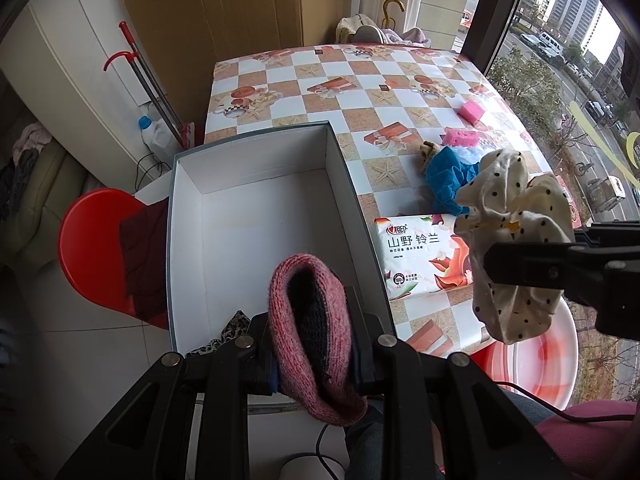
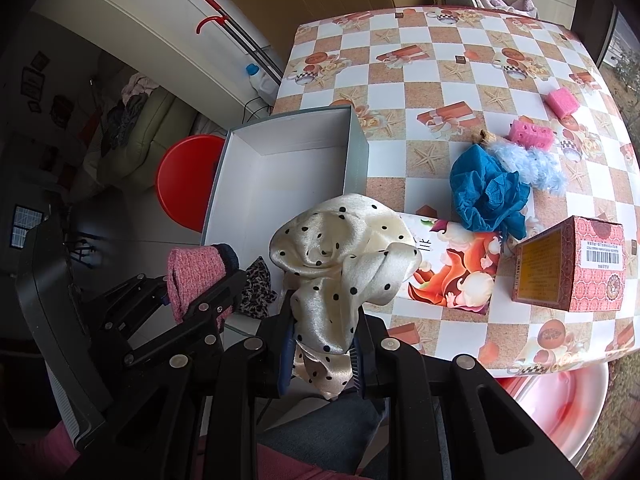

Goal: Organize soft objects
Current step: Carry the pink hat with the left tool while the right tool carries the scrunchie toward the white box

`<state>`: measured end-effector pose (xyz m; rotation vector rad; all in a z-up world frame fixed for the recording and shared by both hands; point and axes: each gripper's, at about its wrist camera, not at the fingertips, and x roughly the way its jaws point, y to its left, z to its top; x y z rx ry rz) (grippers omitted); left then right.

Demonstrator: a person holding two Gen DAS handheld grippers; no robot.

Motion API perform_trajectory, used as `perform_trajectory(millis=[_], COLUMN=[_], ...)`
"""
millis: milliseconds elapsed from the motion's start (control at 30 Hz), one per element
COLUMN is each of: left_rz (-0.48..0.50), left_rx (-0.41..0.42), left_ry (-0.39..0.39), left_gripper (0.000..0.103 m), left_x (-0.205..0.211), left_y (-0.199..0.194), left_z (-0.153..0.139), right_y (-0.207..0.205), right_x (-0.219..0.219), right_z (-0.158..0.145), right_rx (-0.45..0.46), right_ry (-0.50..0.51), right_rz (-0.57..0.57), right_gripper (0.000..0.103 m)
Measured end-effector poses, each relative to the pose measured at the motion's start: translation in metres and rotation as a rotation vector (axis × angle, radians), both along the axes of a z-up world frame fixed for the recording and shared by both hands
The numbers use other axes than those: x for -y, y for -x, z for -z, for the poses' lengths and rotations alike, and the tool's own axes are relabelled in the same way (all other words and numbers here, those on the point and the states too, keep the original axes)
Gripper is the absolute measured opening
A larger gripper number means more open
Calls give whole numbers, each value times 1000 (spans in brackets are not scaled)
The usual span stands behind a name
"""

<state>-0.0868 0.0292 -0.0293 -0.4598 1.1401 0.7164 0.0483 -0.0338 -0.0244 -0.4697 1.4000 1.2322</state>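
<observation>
A: The surface (image 2: 472, 80) is checked white and sandy orange, with starfish and gift-box prints. The box (image 1: 352, 184) is grey outside, white inside.

B: At three o'clock of the box lie a blue cloth (image 2: 486, 194) and two pink sponges (image 2: 532, 131). The scrunchie (image 2: 340, 248) is cream with black dots; the knit sock (image 1: 308, 332) is pink.

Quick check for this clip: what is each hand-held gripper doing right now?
Left hand-held gripper: closed on the pink knit sock.
Right hand-held gripper: closed on the cream polka-dot cloth.
</observation>
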Motion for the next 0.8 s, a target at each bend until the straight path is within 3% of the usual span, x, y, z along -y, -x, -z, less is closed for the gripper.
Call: perform_trajectory(millis=[800], left_rz=[-37], left_rx=[-6], left_ry=[26], left_gripper=[28], left_x=[-7], left_y=[7], left_z=[7], right_y=[7], right_x=[-12], right_z=[7], right_rx=[-5], right_ry=[21], right_rz=[-38], right_gripper=[24])
